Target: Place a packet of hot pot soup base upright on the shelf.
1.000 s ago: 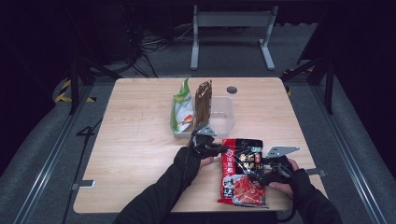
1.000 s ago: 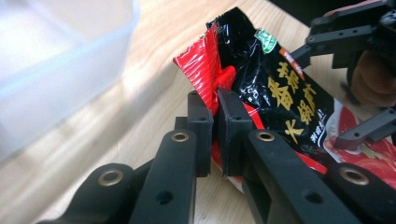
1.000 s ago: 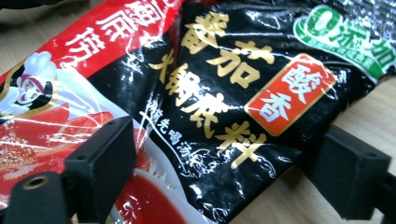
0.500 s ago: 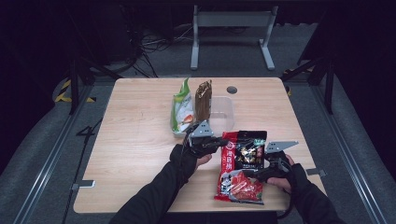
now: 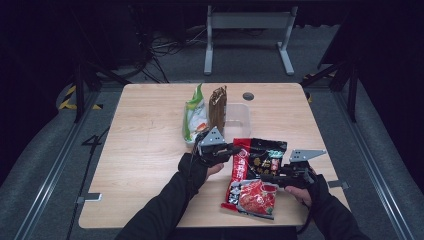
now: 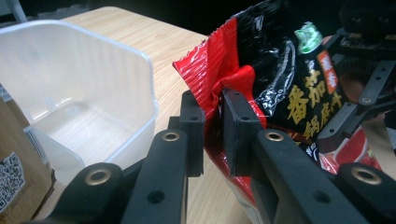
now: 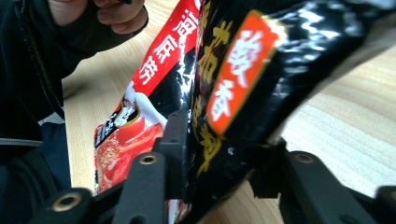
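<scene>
Overhead, a dark room surrounds the pale wooden table [image 5: 150,145] (cables trail behind). The red-and-black packet [image 5: 256,175] lies near its front edge, left gripper [image 5: 235,149] pinching its corner, right gripper [image 5: 264,176] closing on its side.

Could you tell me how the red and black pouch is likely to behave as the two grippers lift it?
The pouch is probably floppy: its edge crumples where the left gripper pinches it. Its glossy film may be slippery, so a grip could slide. The right gripper, whose jaws have just been closing, pinches its other side, so it likely sags between them.
</scene>
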Tool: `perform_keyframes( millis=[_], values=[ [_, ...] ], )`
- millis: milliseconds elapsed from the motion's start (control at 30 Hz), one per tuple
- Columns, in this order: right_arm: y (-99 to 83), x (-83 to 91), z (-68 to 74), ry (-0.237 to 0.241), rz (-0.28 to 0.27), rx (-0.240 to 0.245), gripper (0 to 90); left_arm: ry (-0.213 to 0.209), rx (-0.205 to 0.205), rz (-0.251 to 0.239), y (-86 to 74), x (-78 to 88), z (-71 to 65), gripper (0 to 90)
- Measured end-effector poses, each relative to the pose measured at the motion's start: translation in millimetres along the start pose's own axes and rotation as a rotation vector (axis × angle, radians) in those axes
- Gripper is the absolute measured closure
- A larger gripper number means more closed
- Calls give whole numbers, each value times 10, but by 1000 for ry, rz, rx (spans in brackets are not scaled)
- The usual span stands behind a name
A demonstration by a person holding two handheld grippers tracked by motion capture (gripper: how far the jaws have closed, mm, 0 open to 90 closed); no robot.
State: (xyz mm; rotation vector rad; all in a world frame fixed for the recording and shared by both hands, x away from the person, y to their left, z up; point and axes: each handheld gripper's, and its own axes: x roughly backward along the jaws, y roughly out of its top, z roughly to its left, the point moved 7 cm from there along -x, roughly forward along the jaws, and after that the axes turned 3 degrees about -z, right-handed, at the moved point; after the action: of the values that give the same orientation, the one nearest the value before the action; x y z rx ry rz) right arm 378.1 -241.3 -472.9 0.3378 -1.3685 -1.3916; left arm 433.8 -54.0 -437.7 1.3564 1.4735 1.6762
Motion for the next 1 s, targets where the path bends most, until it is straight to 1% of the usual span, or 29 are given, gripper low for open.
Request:
perform_keyframes(
  millis=[33,100,133,167,200,233,333,367,433,467,500,567,600,633,667,700,733,767,800,833,867,900,933,967,1000],
  values=[
    [0,0,0,0,0,0,659,0,0,0,0,0,0,780],
    [17,20,33,-11,-9,12,677,-1,-16,1,16,26,-13,777],
    [23,27,45,-15,-11,19,684,8,-20,7,19,40,-19,765],
    [34,35,56,-23,-17,25,692,10,-33,13,24,56,-21,743],
    [43,44,67,-32,-22,29,697,7,-43,14,33,80,-27,743],
    [51,51,79,-37,-26,37,703,13,-50,13,40,105,-36,736],
    [66,74,112,-51,-35,54,715,30,-107,33,38,186,-65,717],
    [70,83,121,-57,-35,62,718,39,-124,40,34,216,-74,698],
    [84,109,130,-71,-43,71,725,51,-144,64,13,278,-85,694],
    [92,123,130,-76,-49,71,728,84,-156,87,-10,323,-74,681],
    [98,144,125,-86,-56,76,733,97,-156,96,-22,351,-66,668],
    [100,171,123,-88,-63,77,739,111,-149,106,-58,443,-53,651],
    [101,183,124,-88,-67,80,742,122,-151,111,-78,500,-46,627],
    [102,192,124,-91,-70,79,745,125,-151,115,-102,559,-41,623],
    [103,199,126,-93,-72,79,746,139,-154,123,-143,656,-24,609],
    [103,199,126,-93,-72,79,746,139,-154,123,-143,656,-24,569],
    [110,209,133,-100,-75,84,751,163,-152,130,-182,744,4,569],
    [119,218,137,-105,-80,90,757,185,-148,144,-230,836,40,540],
    [127,227,150,-102,-83,93,761,225,-138,155,-270,911,78,506],
    [137,240,162,-111,-89,101,769,261,-100,149,-333,1053,142,403],
    [143,247,169,-114,-92,105,776,260,-84,145,-361,1111,159,384],
    [143,247,169,-114,-92,105,776,260,-84,145,-361,1111,159,363],
    [149,254,176,-114,-97,104,782,284,-72,151,-413,1205,191,363],
    [157,266,182,-119,-102,107,785,304,-68,154,-453,1275,214,312],
    [166,280,187,-132,-103,115,788,305,-60,156,-496,1342,223,266]
  ],
)
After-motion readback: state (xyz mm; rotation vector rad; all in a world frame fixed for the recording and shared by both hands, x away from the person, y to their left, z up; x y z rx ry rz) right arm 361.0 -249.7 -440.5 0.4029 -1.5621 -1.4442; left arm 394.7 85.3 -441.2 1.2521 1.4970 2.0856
